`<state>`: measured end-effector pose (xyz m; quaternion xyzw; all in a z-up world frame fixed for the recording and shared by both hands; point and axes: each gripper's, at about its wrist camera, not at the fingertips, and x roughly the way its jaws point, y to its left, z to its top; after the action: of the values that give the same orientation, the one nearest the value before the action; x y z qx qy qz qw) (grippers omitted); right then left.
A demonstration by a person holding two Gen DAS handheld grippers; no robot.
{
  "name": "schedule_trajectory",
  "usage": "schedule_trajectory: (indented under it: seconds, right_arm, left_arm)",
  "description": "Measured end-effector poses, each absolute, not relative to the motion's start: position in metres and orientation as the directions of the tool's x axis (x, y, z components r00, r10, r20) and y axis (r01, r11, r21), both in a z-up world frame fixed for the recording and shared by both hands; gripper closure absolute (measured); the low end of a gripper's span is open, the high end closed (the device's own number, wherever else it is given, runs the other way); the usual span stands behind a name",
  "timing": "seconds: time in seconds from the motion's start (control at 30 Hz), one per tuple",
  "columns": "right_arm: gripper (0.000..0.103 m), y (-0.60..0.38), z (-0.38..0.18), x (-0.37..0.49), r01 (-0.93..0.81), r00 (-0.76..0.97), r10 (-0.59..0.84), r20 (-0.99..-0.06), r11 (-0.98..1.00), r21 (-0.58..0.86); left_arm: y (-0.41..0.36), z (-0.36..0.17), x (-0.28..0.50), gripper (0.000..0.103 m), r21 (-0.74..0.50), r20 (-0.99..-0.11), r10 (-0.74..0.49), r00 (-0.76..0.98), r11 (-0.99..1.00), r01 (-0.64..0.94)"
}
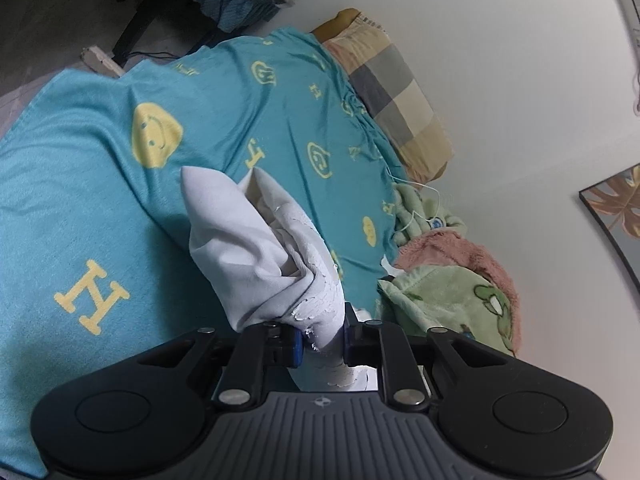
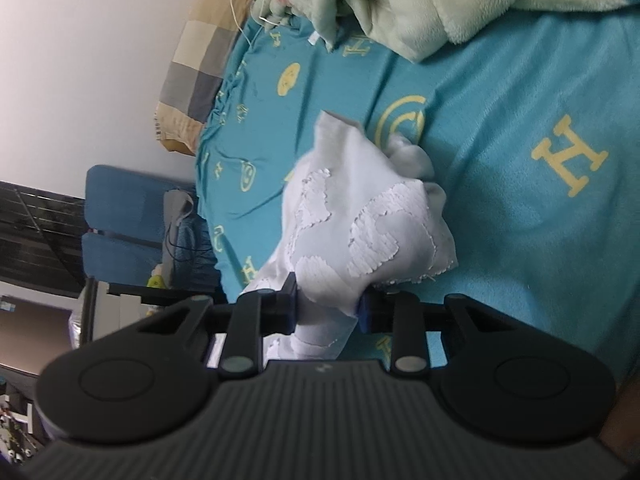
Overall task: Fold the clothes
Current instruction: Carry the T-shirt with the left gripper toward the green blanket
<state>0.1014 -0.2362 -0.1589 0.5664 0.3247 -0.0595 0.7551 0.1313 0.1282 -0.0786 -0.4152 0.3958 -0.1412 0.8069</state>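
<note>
White cloth (image 1: 248,248), a garment with a cracked, raised white print, hangs bunched above the bed between our two tools. Our left gripper (image 1: 324,346) has its jaws drawn close together and pinched on a gathered fold of it; from there the fabric runs away from us in a crumpled cone, its far tip standing free over the teal blanket (image 1: 80,200). Our right gripper (image 2: 328,308) has its jaws somewhat wider but also pressed on a thick wad of the same cloth (image 2: 360,216), which billows out ahead of the blue pads and droops to the right, its lowest edge near the blanket, though we cannot tell whether it touches.

That teal blanket (image 2: 520,240) covers the bed and carries yellow smiley faces and yellow letter shapes. In the left wrist view a checked pillow (image 1: 396,92) lies at the far right edge of the bed against the pale wall (image 1: 500,60), and a pile of green plush bedding (image 1: 440,304) with pink plush under it sits nearer on the right. A framed leaf picture (image 1: 620,208) hangs on the wall. In the right wrist view, blue chairs (image 2: 120,216) stand at the left beyond the bed.
</note>
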Motion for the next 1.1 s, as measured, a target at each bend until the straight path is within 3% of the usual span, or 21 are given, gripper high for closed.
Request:
schedule_trajectory:
  seconds: [0.33,0.57,0.8,1.1]
  right_arm:
    - [0.074,-0.25,-0.107,0.096,0.419,0.807,0.273,-0.523,0.361,0.834]
    - [0.074,-0.298,-0.06,0.103,0.366,0.852,0.253,-0.458,0.338,0.867]
    - [0.074,-0.396,0.025,0.136,0.293,0.908,0.158,-0.387,0.42,0.859]
    - [0.074,-0.546,0.135,0.152,0.238,0.965,-0.05,-0.258,0.583,0.777]
  left_arm:
    - [0.108,-0.015,0.127,0.086,-0.786,-0.497,-0.565,0.659,0.615,-0.065]
    - [0.052,0.04,0.152,0.086,-0.796,-0.454,-0.594,0.664,0.606,-0.002]
    - [-0.068,0.111,0.211,0.086,-0.809,-0.385,-0.669,0.636,0.576,0.116]
    - [-0.27,0.17,0.286,0.086,-0.858,-0.203,-0.831,0.517,0.406,0.315]
